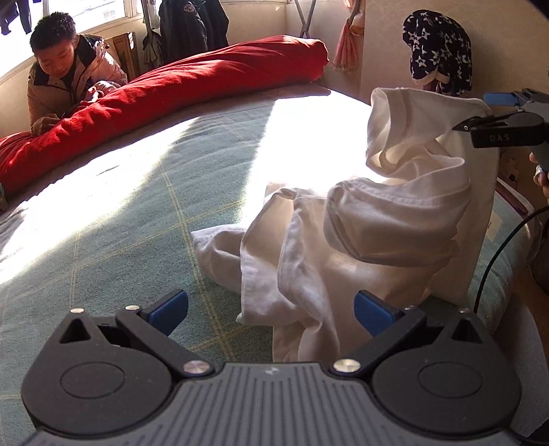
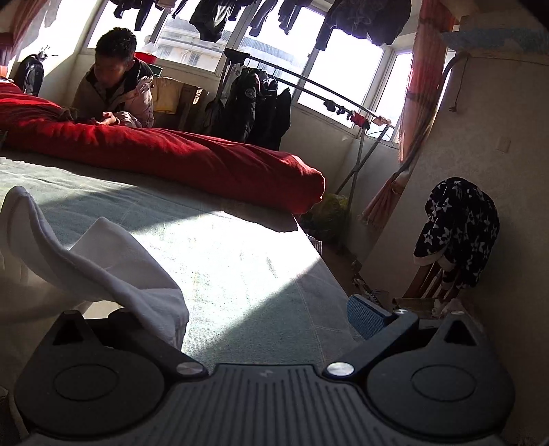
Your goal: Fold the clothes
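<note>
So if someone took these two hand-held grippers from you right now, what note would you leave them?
Left gripper: fingers open, empty, hovering low over the bed at the near end of the white shirt.
Right gripper: fingers open too; one shirt edge is draped over one finger and lifted off the bed.
Done: no fold visible; the shirt is a crumpled heap.
Left: spread it flat, then fold.

A home bedroom: bed, red quilt, hanging laundry.
</note>
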`<state>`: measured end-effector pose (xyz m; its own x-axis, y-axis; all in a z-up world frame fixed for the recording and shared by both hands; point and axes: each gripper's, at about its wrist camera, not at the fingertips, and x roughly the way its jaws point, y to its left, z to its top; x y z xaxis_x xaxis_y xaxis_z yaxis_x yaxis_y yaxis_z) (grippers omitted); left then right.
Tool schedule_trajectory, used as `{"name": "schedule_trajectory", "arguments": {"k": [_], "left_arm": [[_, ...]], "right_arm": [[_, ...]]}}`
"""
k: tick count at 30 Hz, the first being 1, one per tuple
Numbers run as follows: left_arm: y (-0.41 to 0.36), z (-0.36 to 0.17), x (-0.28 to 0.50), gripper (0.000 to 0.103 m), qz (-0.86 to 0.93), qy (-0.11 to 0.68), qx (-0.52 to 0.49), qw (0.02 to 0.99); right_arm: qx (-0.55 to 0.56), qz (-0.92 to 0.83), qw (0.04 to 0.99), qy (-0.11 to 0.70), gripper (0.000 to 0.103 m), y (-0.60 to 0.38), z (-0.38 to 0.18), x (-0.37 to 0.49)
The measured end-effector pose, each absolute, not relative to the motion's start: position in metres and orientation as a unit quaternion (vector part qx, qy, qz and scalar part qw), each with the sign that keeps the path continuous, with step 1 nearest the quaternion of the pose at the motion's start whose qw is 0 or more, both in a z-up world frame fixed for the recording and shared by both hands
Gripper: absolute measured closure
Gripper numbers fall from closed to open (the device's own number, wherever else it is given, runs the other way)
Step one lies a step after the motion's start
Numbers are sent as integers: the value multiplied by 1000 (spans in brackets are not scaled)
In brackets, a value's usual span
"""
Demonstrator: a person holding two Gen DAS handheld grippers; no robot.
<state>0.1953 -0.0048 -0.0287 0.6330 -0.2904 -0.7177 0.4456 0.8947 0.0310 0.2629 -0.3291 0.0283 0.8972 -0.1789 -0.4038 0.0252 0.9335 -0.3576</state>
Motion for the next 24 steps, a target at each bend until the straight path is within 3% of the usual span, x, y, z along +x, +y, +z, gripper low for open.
{"name": "schedule_trajectory", "arguments": {"k": [13, 24], "left_arm": [[0, -25, 248, 1, -196, 382, 70, 901], [-2, -24, 296, 1, -196, 370, 44, 907]], "right_arm": [[-216, 8, 930, 299, 0, -308, 9, 427], [-235, -39, 927, 288, 0, -315, -10, 562]]}}
